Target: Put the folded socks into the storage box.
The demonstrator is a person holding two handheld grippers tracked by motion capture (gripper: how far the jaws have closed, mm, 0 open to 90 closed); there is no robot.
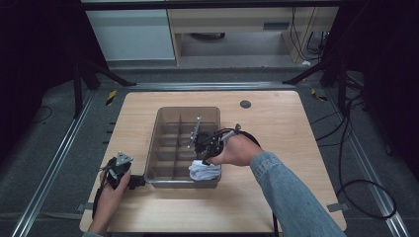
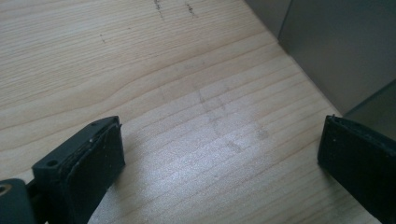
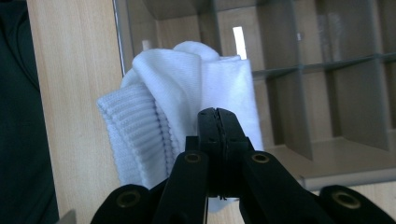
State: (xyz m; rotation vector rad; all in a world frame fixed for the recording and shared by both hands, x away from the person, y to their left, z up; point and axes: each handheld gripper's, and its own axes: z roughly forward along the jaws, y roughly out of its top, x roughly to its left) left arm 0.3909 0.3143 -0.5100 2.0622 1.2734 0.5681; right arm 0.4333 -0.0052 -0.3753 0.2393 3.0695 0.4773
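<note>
white sock's [image 3: 187, 93] lower edge behind the fingers, organiser bin [image 1: 168, 180] apparently cut off in right gripper view

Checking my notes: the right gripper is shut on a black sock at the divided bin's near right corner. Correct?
Not quite: the sock is white, not black, as the right gripper view shows. The right gripper is indeed shut on it at the divided bin's near right corner.

A pale wooden table [image 1: 276, 123] carries a grey divided tray [image 1: 157, 143], which sits near the middle. Beyond the tray's far right corner, a small dark round disc [image 1: 245, 104] is set in the tabletop. Just left of the tray's near corner, the left gripper [image 1: 118, 170] rests on the wood.
</note>
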